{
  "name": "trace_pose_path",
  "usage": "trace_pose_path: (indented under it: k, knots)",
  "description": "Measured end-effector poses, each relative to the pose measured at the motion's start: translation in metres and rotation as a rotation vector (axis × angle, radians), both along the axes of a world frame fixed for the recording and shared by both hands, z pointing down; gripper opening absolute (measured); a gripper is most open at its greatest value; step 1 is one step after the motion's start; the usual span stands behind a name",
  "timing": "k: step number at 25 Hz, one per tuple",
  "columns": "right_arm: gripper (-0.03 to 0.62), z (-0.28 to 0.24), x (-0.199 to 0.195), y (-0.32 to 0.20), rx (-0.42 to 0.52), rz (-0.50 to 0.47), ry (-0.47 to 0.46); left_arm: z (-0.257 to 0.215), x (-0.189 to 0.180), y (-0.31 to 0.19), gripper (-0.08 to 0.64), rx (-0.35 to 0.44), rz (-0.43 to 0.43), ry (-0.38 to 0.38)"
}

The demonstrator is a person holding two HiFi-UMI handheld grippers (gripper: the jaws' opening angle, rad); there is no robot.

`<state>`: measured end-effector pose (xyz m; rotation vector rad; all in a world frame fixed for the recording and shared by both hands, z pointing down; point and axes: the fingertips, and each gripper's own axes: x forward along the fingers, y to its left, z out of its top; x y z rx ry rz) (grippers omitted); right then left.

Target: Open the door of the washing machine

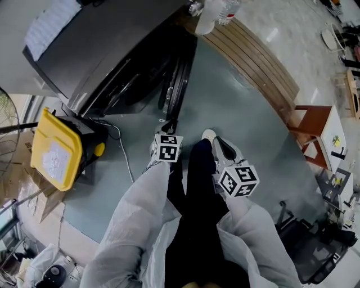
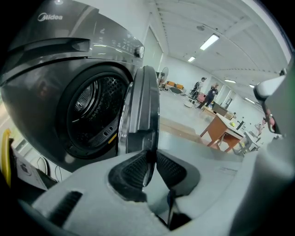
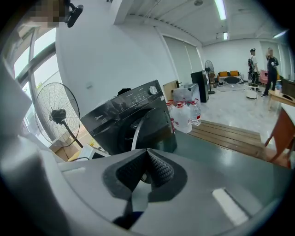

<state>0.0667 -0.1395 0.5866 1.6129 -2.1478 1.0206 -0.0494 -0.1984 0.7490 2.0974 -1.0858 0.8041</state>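
The dark grey washing machine [image 1: 95, 50] stands at the upper left of the head view, its round door [image 1: 178, 84] swung out edge-on toward me. In the left gripper view the door [image 2: 142, 106] stands ajar beside the open drum [image 2: 90, 110]. My left gripper [image 2: 149, 159] is shut on the door's lower rim; from above its tip [image 1: 166, 125] touches the door's near edge. My right gripper [image 1: 209, 136] hangs to the right over the floor, apart from the door. Its pads [image 3: 156, 167] meet with nothing between them, and the washing machine [image 3: 122, 115] lies beyond them.
A yellow box [image 1: 53, 149] and a cable [image 1: 121, 147] lie left of the machine. Water bottles [image 1: 216, 11] and a wooden platform [image 1: 256, 62] are behind the door, a brown table [image 1: 309, 126] to the right. A fan [image 3: 57, 115] stands by the window. People [image 2: 209, 94] stand far off.
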Motion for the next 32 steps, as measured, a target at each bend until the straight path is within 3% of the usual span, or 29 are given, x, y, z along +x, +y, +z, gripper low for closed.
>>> trace_pose_path:
  k: [5,14,24,32]
  knots:
    - [0.008,0.003,0.034,-0.003,0.004,0.014,-0.022,0.001,0.030,0.006,0.066,0.001,-0.022,0.001]
    - [0.008,0.006,0.106,-0.010,-0.022,-0.086,-0.038,0.000,0.086,0.021,0.066,-0.028,-0.131,-0.032]
    - [0.009,0.014,0.196,-0.020,-0.034,-0.118,-0.047,-0.001,0.185,0.018,0.075,-0.065,-0.209,0.052]
    - [0.008,0.022,0.250,-0.027,-0.051,-0.074,-0.076,0.001,0.245,0.005,0.080,-0.114,-0.233,0.095]
